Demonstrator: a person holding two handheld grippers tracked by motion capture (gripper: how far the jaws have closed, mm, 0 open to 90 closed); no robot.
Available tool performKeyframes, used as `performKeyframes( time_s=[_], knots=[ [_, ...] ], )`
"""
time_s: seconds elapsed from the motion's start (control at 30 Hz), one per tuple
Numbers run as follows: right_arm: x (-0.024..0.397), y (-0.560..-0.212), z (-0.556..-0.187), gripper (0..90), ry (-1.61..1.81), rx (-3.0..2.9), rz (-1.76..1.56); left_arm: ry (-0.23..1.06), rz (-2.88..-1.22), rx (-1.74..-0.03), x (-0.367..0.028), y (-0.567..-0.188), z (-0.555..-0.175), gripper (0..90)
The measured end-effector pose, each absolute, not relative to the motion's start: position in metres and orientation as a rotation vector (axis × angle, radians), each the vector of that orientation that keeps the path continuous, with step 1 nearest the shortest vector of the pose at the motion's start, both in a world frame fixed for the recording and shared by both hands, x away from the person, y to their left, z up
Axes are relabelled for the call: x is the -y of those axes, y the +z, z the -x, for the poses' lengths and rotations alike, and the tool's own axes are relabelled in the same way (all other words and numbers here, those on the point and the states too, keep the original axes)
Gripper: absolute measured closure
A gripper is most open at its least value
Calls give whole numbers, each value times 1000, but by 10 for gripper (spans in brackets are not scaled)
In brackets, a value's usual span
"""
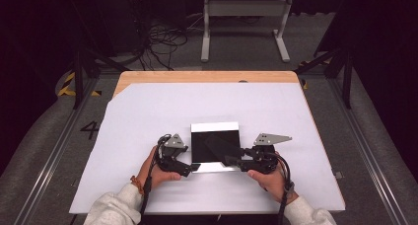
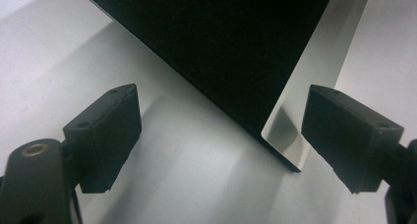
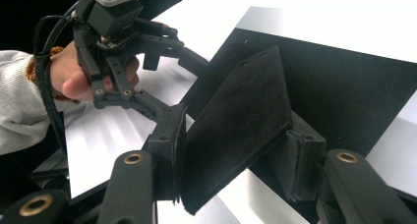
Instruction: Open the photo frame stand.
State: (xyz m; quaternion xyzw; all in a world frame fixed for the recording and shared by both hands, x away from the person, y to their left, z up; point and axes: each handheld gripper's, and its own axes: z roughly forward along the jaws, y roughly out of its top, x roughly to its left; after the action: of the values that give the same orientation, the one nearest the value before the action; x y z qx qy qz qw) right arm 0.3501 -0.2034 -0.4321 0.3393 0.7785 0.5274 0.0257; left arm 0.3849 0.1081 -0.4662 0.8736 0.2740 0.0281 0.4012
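Two tongs work near the counter's (image 1: 148,185) front edge: my right tongs (image 3: 231,155) pinch the black cloth's (image 3: 241,130) lifted corner; my left tongs (image 2: 221,130) gape empty astride the white-bordered board (image 2: 314,76). Thin purchase; cloth may slip.

One painted number, nothing else legible.
A dark "4" (image 1: 90,130) is marked on the grey floor (image 1: 47,136) at about nine o'clock from the table (image 1: 207,77), just beside the metal rail (image 1: 54,156) running along its left side.
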Motion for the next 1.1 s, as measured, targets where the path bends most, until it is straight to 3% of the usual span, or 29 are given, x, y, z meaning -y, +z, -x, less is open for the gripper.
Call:
performKeyframes(
  time_s=[0.37, 0.67, 1.1],
  knots=[
    [204, -432, -349, 520, 1634, -2412, -1010, 51, -2201, -672, -98, -465, -390, 195],
    [206, -433, -350, 519, 1641, -2414, -1011, 36, -2164, -692, -98, -462, -395, 322],
    [210, -430, -353, 559, 1631, -2386, -1001, 149, -2140, -704, -92, -454, -400, 387]
  ],
)
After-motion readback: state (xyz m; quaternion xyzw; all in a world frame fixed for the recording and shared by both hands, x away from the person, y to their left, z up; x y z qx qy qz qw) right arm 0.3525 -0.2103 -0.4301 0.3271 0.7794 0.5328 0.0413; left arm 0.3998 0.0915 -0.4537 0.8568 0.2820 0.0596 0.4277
